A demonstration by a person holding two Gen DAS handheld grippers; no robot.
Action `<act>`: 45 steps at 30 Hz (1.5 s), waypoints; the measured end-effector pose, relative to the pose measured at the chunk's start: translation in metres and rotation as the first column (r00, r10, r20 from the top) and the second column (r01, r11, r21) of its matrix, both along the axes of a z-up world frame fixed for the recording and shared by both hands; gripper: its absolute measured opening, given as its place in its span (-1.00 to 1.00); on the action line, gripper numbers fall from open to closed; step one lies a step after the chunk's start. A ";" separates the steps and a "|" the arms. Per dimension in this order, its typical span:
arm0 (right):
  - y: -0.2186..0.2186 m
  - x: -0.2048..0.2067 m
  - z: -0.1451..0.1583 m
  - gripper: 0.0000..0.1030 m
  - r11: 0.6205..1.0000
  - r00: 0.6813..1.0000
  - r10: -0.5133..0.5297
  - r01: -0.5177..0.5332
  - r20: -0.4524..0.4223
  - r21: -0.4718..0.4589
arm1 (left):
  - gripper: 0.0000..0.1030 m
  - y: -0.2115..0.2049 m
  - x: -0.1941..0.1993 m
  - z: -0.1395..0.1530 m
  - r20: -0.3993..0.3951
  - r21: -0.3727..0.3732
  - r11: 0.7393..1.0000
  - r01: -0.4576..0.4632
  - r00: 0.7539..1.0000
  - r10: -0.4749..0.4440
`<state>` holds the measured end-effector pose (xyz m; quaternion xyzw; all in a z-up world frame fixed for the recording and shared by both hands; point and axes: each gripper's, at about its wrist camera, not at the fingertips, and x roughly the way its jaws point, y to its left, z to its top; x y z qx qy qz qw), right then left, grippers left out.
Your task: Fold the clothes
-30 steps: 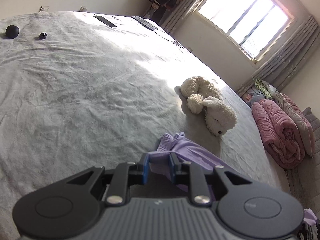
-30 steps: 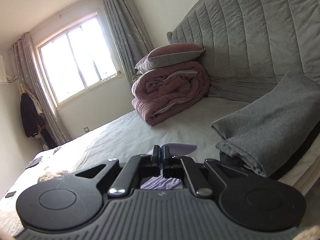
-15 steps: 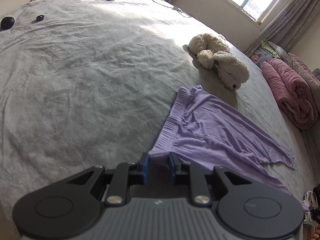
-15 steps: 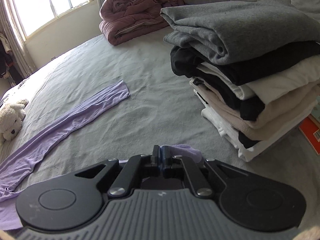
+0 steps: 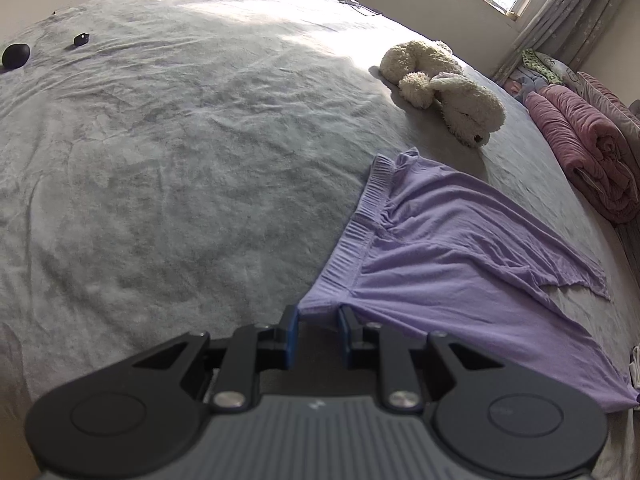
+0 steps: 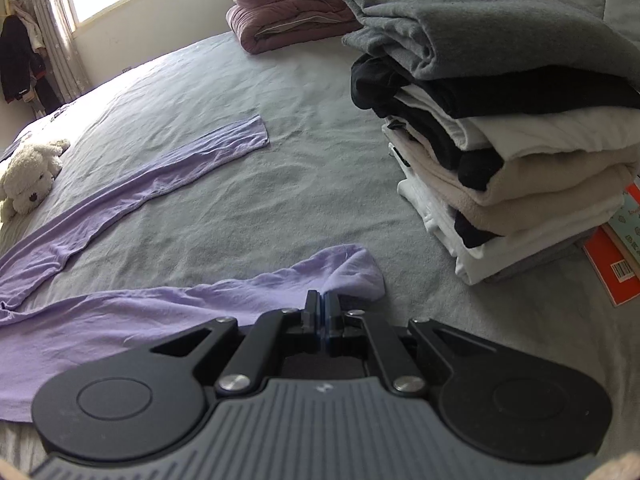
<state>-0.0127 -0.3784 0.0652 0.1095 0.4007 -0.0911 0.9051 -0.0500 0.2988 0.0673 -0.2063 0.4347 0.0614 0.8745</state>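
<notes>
Lilac long pants (image 5: 452, 248) spread flat on grey bed sheet (image 5: 180, 152), ribbed waistband (image 5: 360, 224) toward sheet's open middle, legs running off toward headboard side. Left hand-held gripper (image 5: 318, 332) at waistband corner, blue-padded jaws a modest gap apart, fabric corner lying between them, not pinched. Right hand-held gripper (image 6: 322, 312) fully closed on hem of near pant leg (image 6: 344, 272), cuff bunched and folded over just ahead of fingertips. Far pant leg (image 6: 168, 168) laid out straight on sheet, well apart from near one. Cream plush dog (image 5: 444, 84) just beyond waistband end, not touching. Stack of folded clothes (image 6: 500, 140) right of gripped cuff, grey item on top, black, white and beige below. Orange book (image 6: 612, 264) beside stack base. Rolled pink quilt (image 6: 304, 0) near headboard. Two small black objects (image 5: 16, 56) at far bed edge, too small to identify.
</notes>
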 end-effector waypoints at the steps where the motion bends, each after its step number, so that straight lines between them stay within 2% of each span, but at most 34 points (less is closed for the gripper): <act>1: 0.001 -0.002 -0.001 -0.95 1.000 1.000 0.013 -0.013 -0.007 -0.006 | -0.59 -0.001 0.000 -0.001 -0.007 0.008 1.000 0.002 1.000 -0.002; 7: -0.007 -0.008 -0.003 -0.94 1.000 1.000 0.017 -0.017 -0.015 -0.015 | -0.59 -0.008 0.002 -0.008 -0.043 0.067 0.997 0.026 0.999 -0.023; 8: -0.011 -0.009 0.001 -0.79 1.000 1.000 0.005 -0.005 0.004 -0.019 | -0.59 -0.008 0.002 -0.007 -0.044 0.076 0.997 0.030 0.999 -0.026; 9: -0.015 -0.011 0.003 -0.72 1.000 1.000 -0.007 0.007 0.016 -0.009 | -0.59 -0.008 0.002 -0.007 -0.046 0.074 0.997 0.032 0.999 -0.029; 12: -0.029 -0.012 0.003 -0.72 0.998 0.998 -0.051 0.051 0.024 0.027 | -0.60 -0.001 0.003 -0.008 -0.062 0.046 0.999 0.023 0.998 -0.020; 14: -0.037 -0.009 -0.003 -0.72 0.996 0.997 -0.080 0.080 -0.011 0.028 | -0.50 0.007 0.002 -0.010 -0.070 0.024 1.000 -0.011 0.997 0.013; 17: -0.043 -0.004 -0.011 -0.69 0.995 0.994 -0.096 0.097 -0.048 0.029 | -0.30 0.009 0.002 -0.010 -0.076 0.044 0.998 -0.042 0.996 0.045; 18: -0.045 -0.002 -0.014 -0.65 0.994 0.993 -0.098 0.100 -0.058 0.034 | -0.29 0.008 0.003 -0.011 -0.077 0.052 0.998 -0.044 0.996 0.048; 20: -0.046 0.004 -0.020 -0.37 0.994 0.992 -0.097 0.100 -0.086 0.038 | -0.29 0.004 0.004 -0.011 -0.079 0.068 0.997 -0.040 0.996 0.046; 21: -0.046 0.007 -0.022 -0.32 0.994 0.992 -0.093 0.097 -0.091 0.042 | -0.28 0.004 0.004 -0.010 -0.079 0.073 0.997 -0.040 0.996 0.046; 26: -0.048 0.017 -0.028 -0.09 0.991 0.992 -0.087 0.095 -0.088 0.098 | -0.17 0.008 0.004 -0.009 -0.078 0.079 0.996 -0.048 0.995 0.055; 28: -0.044 0.021 -0.030 -0.08 0.991 0.994 -0.069 0.078 -0.086 0.112 | -0.15 0.013 0.002 -0.006 -0.073 0.080 0.994 -0.078 0.994 0.084; 29: -0.043 0.024 -0.030 -0.08 0.991 0.995 -0.059 0.069 -0.085 0.119 | -0.17 0.015 0.002 -0.004 -0.069 0.104 0.989 -0.101 0.992 0.108; 30: -0.040 0.023 -0.027 -0.11 0.992 0.996 -0.056 0.063 -0.072 0.106 | -0.18 0.018 0.001 -0.003 -0.066 0.126 0.985 -0.119 0.990 0.128; 32: -0.035 0.020 -0.020 -0.79 0.996 0.998 -0.051 0.054 -0.042 0.076 | -0.18 0.023 0.001 -0.002 -0.059 0.157 0.976 -0.149 0.985 0.160; 33: -0.033 0.019 -0.017 -0.85 0.997 0.998 -0.048 0.050 -0.027 0.061 | -0.18 0.026 0.001 -0.001 -0.055 0.173 0.971 -0.164 0.983 0.176; 38: -0.021 0.012 0.001 -0.86 0.999 0.998 -0.031 0.032 0.046 -0.016 | -0.19 0.029 0.004 -0.010 -0.082 0.050 0.988 -0.144 0.986 0.148; 42: -0.021 -0.007 0.016 -0.86 0.996 0.995 -0.034 0.042 0.098 -0.078 | -0.19 0.020 0.006 -0.010 -0.077 0.056 0.991 -0.121 0.989 0.125; 45: -0.022 -0.007 0.011 -0.89 0.982 0.998 -0.047 0.055 0.049 -0.182 | -0.18 0.016 0.007 -0.011 -0.078 0.055 0.993 -0.106 0.991 0.110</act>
